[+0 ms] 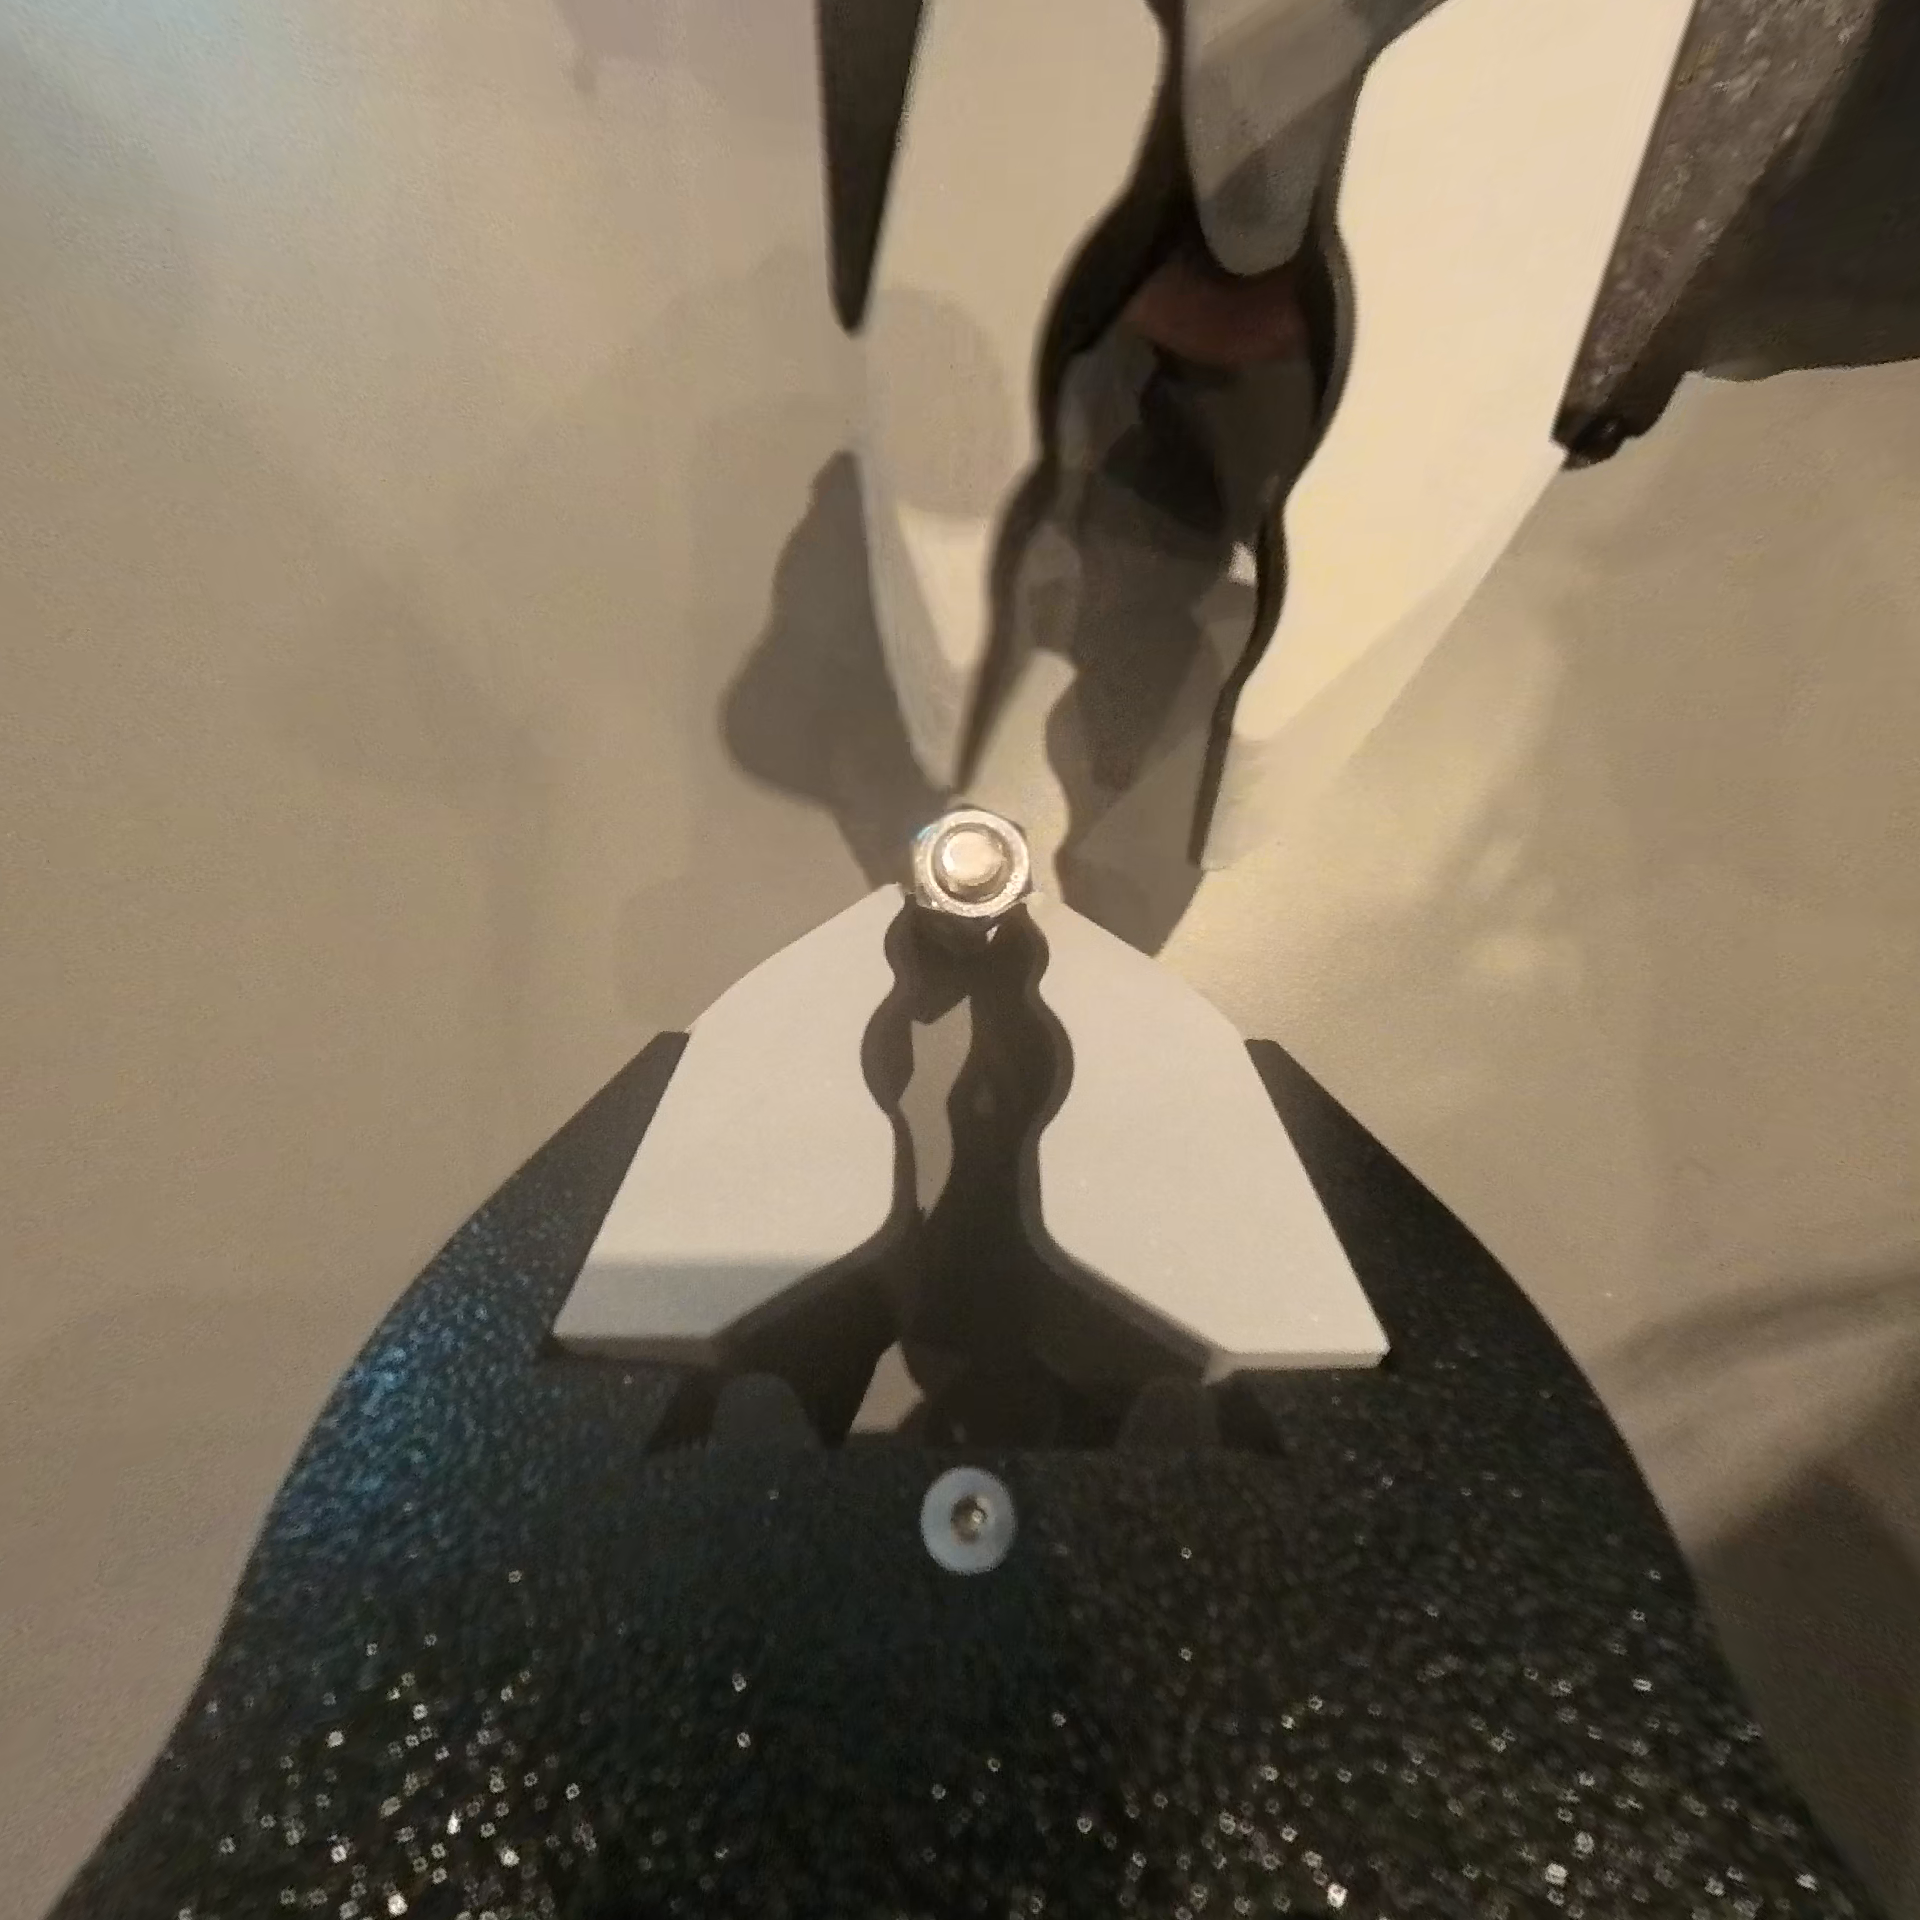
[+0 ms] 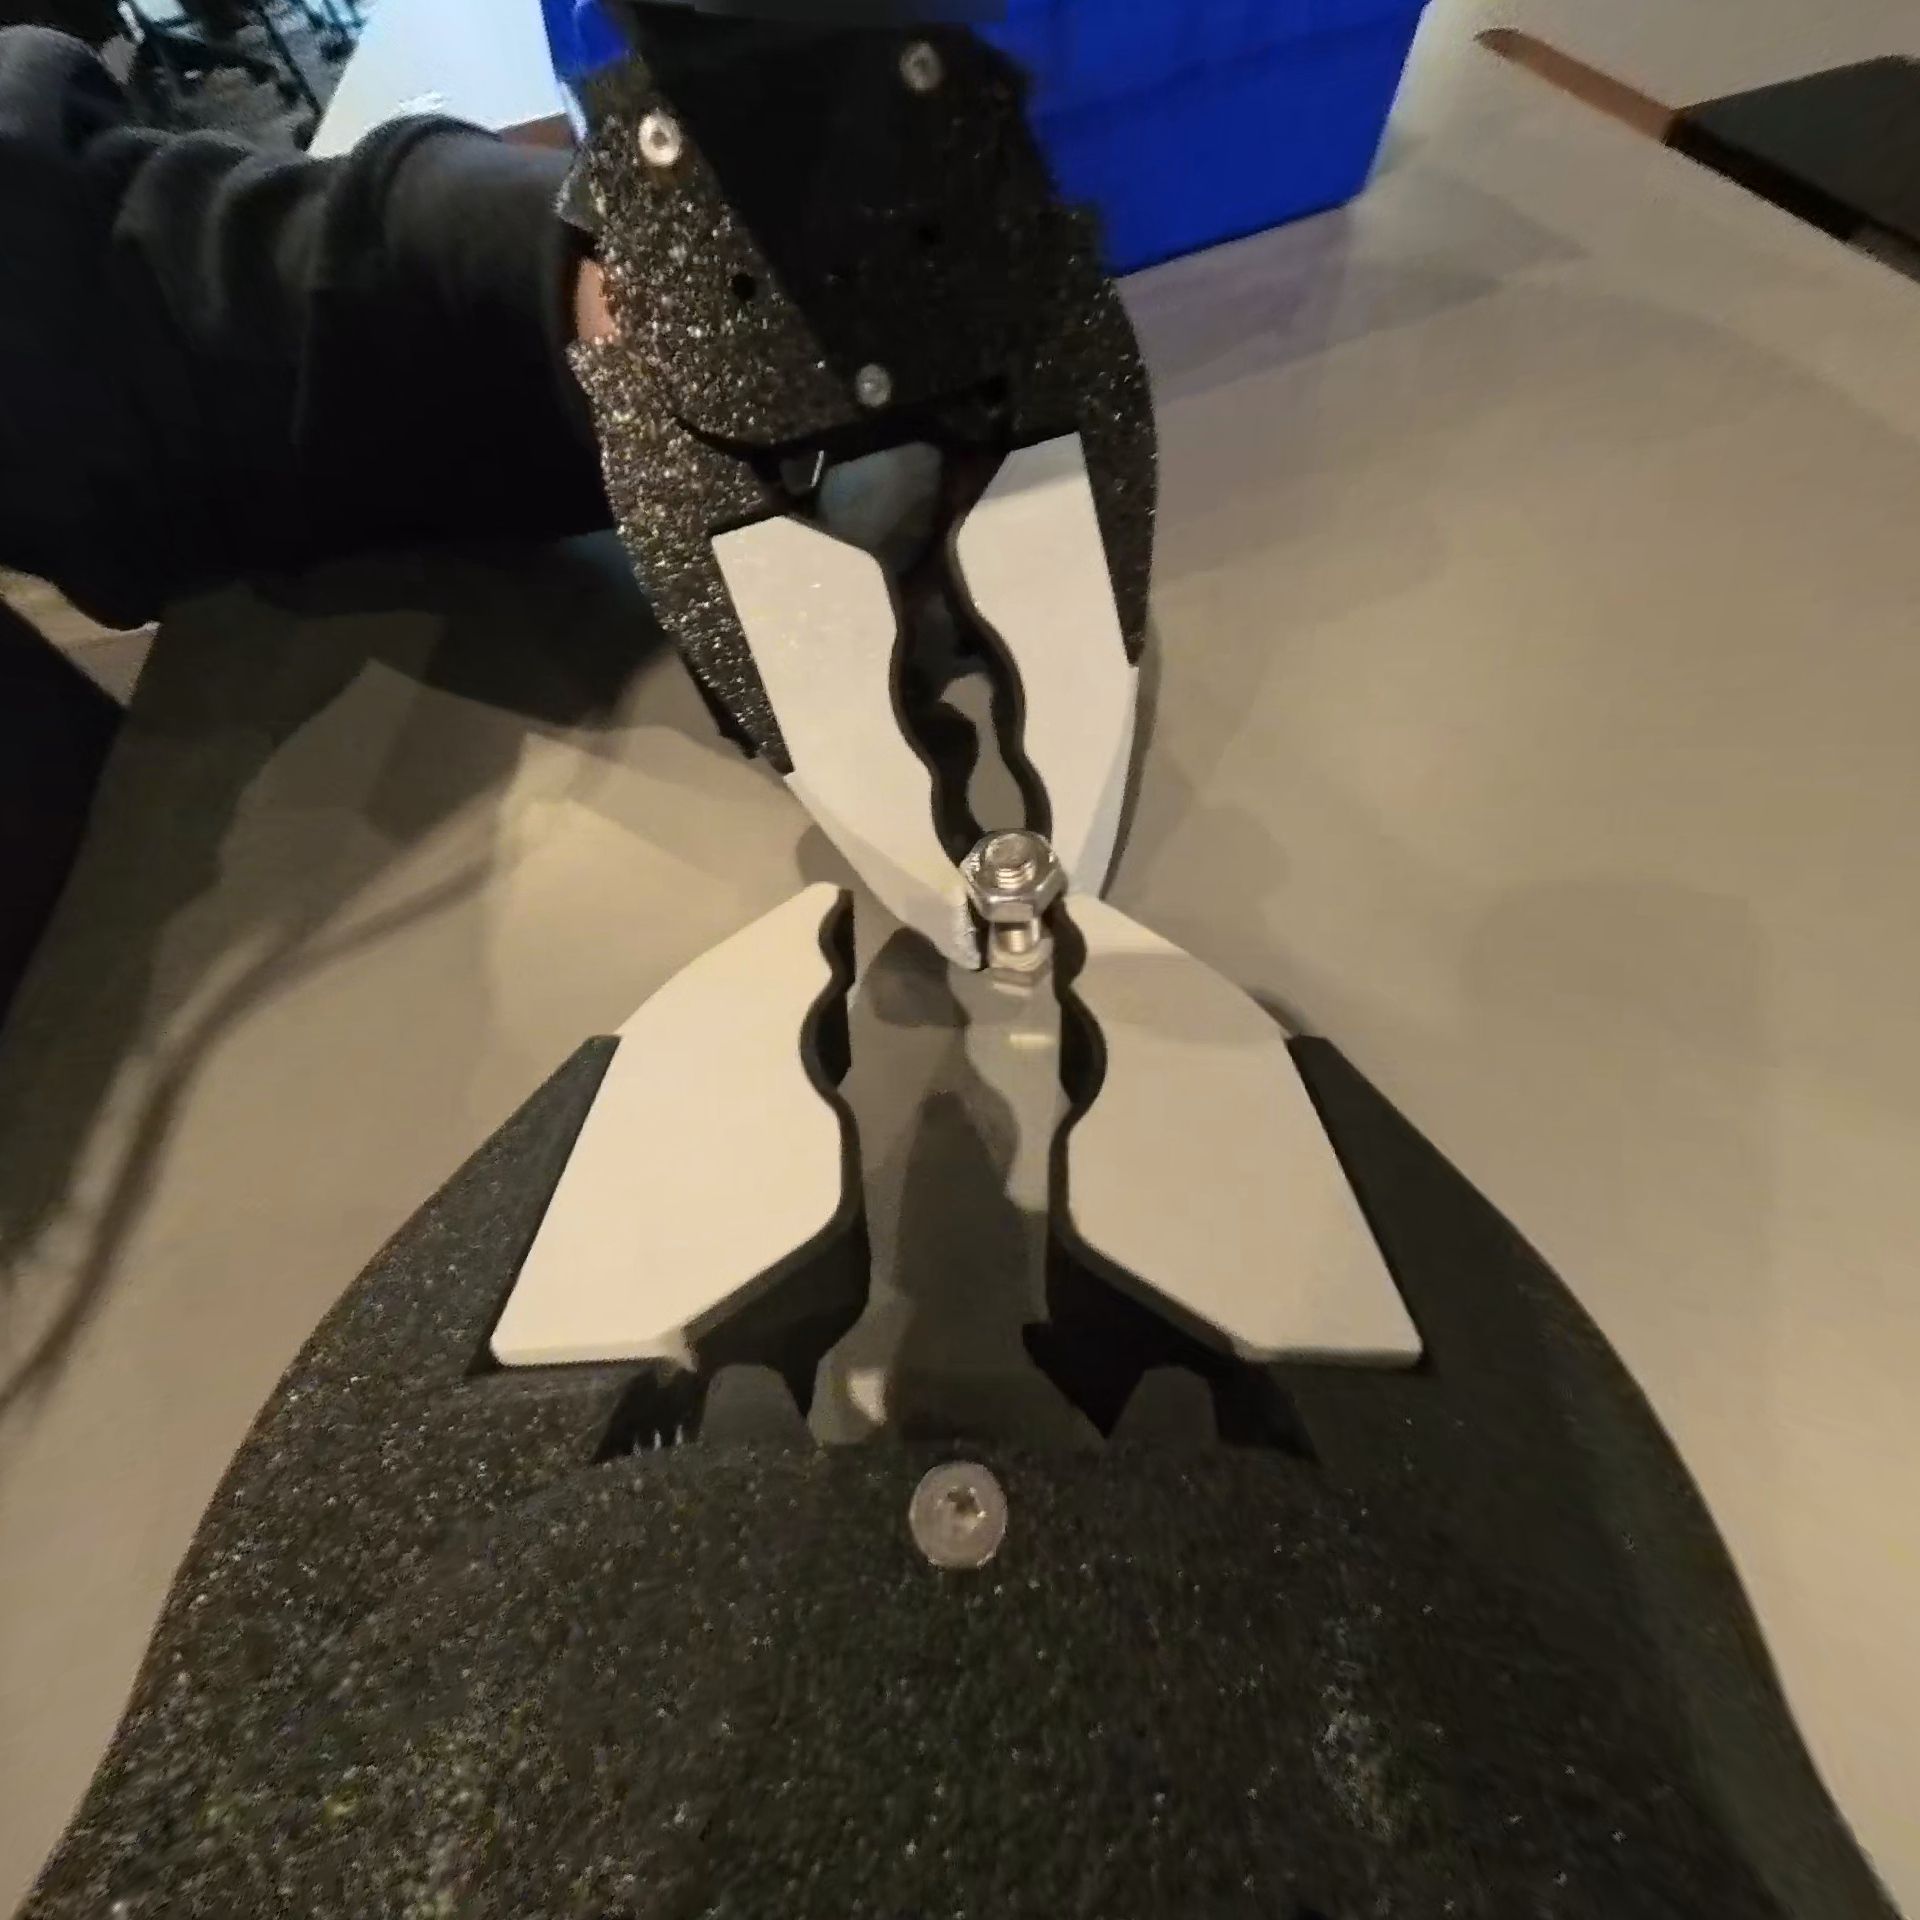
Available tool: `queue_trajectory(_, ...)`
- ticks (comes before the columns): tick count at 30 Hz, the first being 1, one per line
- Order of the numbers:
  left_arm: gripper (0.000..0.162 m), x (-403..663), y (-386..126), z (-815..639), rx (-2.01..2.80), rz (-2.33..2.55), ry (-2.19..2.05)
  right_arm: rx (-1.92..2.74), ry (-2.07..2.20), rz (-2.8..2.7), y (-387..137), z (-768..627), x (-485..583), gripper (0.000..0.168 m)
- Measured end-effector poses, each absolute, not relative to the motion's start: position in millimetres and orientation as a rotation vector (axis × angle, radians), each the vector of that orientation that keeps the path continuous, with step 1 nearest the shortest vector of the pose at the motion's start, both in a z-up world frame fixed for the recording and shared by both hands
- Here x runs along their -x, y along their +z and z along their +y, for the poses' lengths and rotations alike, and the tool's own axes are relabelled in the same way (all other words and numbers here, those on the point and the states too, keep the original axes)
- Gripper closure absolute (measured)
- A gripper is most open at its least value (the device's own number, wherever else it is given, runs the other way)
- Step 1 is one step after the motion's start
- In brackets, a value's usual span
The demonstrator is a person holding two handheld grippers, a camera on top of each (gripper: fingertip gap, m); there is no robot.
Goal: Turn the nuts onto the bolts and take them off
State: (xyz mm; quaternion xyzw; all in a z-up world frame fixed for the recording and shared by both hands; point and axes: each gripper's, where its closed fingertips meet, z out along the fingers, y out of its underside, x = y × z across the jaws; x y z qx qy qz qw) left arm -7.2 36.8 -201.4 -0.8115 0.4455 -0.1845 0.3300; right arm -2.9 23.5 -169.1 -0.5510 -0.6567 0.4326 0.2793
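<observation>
pinching bolt (image 2: 1013, 940) upright, left fingers (image 2: 961, 914) closed on it, nut (image 2: 1008, 878) topmost, right fingers (image 2: 831, 935) apart

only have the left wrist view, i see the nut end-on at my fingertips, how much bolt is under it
observer: A short bare stretch of shank shows below the nut, then the head of the bolt.
operator: is the right hand-held gripper clamped on that head
observer: No. The right hand-held gripper is open; the head lies close to one finger and the other finger stands clear of it.
operator: whats behind my side
observer: A blue bin stands on the table behind the left hand-held gripper.
</observation>
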Motion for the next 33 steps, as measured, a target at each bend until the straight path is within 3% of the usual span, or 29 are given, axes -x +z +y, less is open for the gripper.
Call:
queue_trajectory(4,0.147,7.2,-201.4,36.8,2.122,1.165,-0.482,1.461,1.143,-1.786,-170.6,21.5,4.1,0.126)
queue_trajectory(7,0.147,7.2,-201.5,36.7,2.121,1.167,-0.483,1.450,1.202,-1.818,-169.7,15.9,0.3,0.134)
queue_trajectory(8,0.146,7.2,-201.5,36.7,2.121,1.167,-0.482,1.430,1.274,-1.825,-165.6,11.7,-2.4,0.150)
queue_trajectory(16,0.146,7.0,-201.5,36.7,2.120,1.166,-0.480,1.445,1.140,-1.782,-169.3,22.4,4.6,0.128)
queue_trajectory(18,0.147,7.0,-201.4,36.5,2.119,1.167,-0.481,1.412,1.133,-1.830,-171.1,16.3,1.4,0.131)
queue_trajectory(19,0.147,6.9,-201.4,36.4,2.118,1.168,-0.480,1.398,1.165,-1.873,-172.3,11.5,-4.4,0.151)
queue_trajectory(20,0.147,6.9,-201.4,36.4,2.118,1.167,-0.479,1.402,1.203,-1.878,-171.1,8.6,-7.3,0.156)
queue_trajectory(26,0.146,6.7,-201.4,36.0,2.123,1.167,-0.486,1.368,1.068,-1.768,-165.9,27.8,4.2,0.140)
queue_trajectory(33,0.146,6.6,-201.6,35.5,2.124,1.168,-0.489,1.375,0.996,-1.787,-171.5,31.5,9.3,0.148)
